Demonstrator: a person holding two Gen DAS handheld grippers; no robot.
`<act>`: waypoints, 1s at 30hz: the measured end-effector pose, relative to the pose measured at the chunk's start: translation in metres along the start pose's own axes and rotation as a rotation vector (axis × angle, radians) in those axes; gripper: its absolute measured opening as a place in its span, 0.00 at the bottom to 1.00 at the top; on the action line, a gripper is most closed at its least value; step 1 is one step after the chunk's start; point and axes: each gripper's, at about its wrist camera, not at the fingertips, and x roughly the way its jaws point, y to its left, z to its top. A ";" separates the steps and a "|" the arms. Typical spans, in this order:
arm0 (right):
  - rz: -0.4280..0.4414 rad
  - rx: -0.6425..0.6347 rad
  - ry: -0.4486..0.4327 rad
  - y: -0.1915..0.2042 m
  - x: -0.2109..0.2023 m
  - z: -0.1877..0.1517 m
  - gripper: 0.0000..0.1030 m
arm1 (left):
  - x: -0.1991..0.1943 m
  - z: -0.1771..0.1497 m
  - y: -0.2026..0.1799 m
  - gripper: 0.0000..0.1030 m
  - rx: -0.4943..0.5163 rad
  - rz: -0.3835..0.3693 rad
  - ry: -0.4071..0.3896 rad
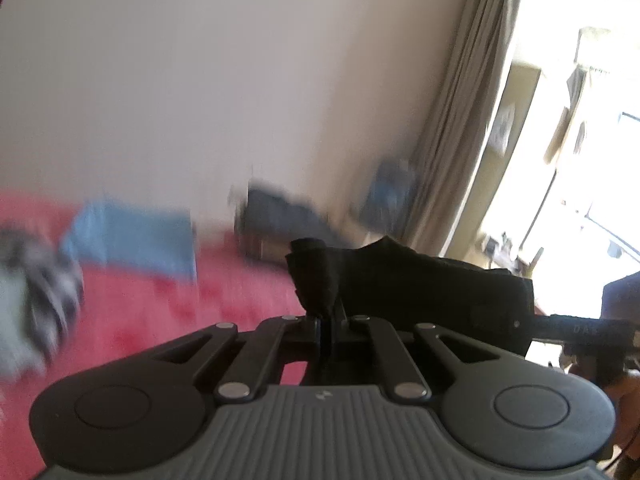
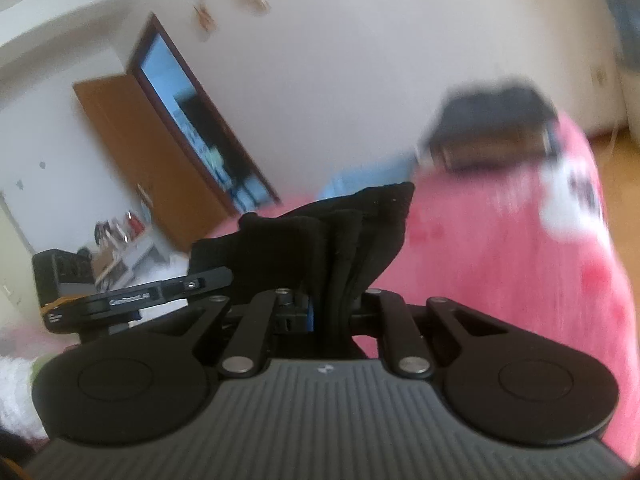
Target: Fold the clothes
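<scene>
The bed [image 1: 132, 320], covered in a soft pink-red blanket, fills the lower ground of both views, its surface smeared by motion blur. On it, in the left wrist view, lie a flat blue cloth [image 1: 132, 240] and, at the left edge, a crumpled grey and black-white patterned garment [image 1: 36, 292], too blurred to make out further. A dark boxy thing [image 2: 494, 128] sits at the far end of the bed; its kind cannot be told. Behind stand a pale wall, a beige curtain [image 1: 464, 120] beside a glaring window, and, in the right wrist view, a brown wooden door [image 2: 144, 152].

The black garment [image 2: 360, 232], matte and soft, is held up in the air above the bed, stretched between the two claws. The left claw [image 1: 326, 312] is tilted, its fingers drawn close together and pinching a bunched, twisted corner of the cloth; the rest runs off to the right in a taut band. The right claw [image 2: 334, 312] is likewise closed narrow on a thick pleated bundle of folds that fans upward. Each claw shows at the edge of the other's view, partly cut off. The fingertips themselves are hidden in the black fabric
</scene>
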 end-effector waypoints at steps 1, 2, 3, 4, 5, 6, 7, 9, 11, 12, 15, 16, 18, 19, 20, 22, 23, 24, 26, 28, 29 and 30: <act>-0.003 -0.022 -0.029 0.012 -0.004 0.020 0.10 | -0.007 0.020 -0.008 0.05 0.013 0.013 -0.023; -0.006 -0.039 -0.052 0.023 -0.005 0.039 0.10 | -0.013 0.039 -0.016 0.05 0.025 0.025 -0.046; -0.012 -0.054 -0.071 0.034 -0.007 0.058 0.10 | -0.020 0.057 -0.024 0.05 0.037 0.034 -0.068; -0.018 -0.070 -0.091 0.045 -0.008 0.077 0.10 | -0.025 0.074 -0.031 0.05 0.047 0.043 -0.089; -0.025 -0.086 -0.109 0.056 -0.008 0.098 0.10 | -0.031 0.092 -0.037 0.05 0.052 0.048 -0.108; -0.034 -0.096 -0.124 0.065 -0.008 0.118 0.10 | -0.035 0.107 -0.040 0.05 0.047 0.049 -0.120; -0.041 -0.098 -0.137 0.072 -0.006 0.137 0.10 | -0.038 0.122 -0.043 0.05 0.037 0.048 -0.131; -0.060 -0.103 -0.152 0.085 -0.004 0.170 0.10 | -0.042 0.146 -0.046 0.05 0.019 0.036 -0.155; -0.089 -0.122 -0.150 0.096 -0.001 0.198 0.10 | -0.040 0.164 -0.045 0.05 0.000 -0.003 -0.178; -0.104 -0.133 -0.146 0.102 0.001 0.210 0.10 | -0.038 0.170 -0.042 0.05 -0.020 -0.032 -0.182; -0.178 -0.165 -0.114 0.115 0.010 0.242 0.10 | -0.022 0.187 -0.031 0.04 -0.043 -0.078 -0.189; -0.206 -0.165 -0.101 0.118 0.015 0.252 0.10 | -0.015 0.190 -0.027 0.04 -0.052 -0.085 -0.186; -0.258 -0.143 -0.081 0.122 0.028 0.269 0.10 | -0.006 0.198 -0.013 0.04 -0.071 -0.110 -0.175; -0.284 -0.135 -0.071 0.125 0.038 0.275 0.10 | 0.000 0.201 -0.003 0.04 -0.097 -0.117 -0.163; -0.308 -0.125 -0.063 0.126 0.050 0.282 0.10 | 0.005 0.203 0.005 0.04 -0.123 -0.122 -0.150; -0.324 -0.108 -0.048 0.124 0.074 0.294 0.10 | 0.018 0.209 0.020 0.04 -0.155 -0.092 -0.136; -0.329 -0.102 -0.041 0.122 0.087 0.300 0.10 | 0.024 0.211 0.027 0.04 -0.167 -0.073 -0.133; -0.325 -0.101 -0.035 0.120 0.101 0.306 0.10 | 0.030 0.213 0.032 0.04 -0.177 -0.050 -0.133; -0.292 -0.112 -0.021 0.111 0.136 0.319 0.10 | 0.043 0.215 0.040 0.04 -0.173 0.022 -0.151; -0.224 -0.139 0.008 0.093 0.180 0.330 0.10 | 0.059 0.216 0.047 0.04 -0.179 0.106 -0.160; -0.187 -0.153 0.024 0.083 0.203 0.336 0.10 | 0.068 0.216 0.049 0.04 -0.189 0.156 -0.159; -0.146 -0.162 0.038 0.073 0.224 0.341 0.10 | 0.077 0.216 0.052 0.04 -0.200 0.206 -0.157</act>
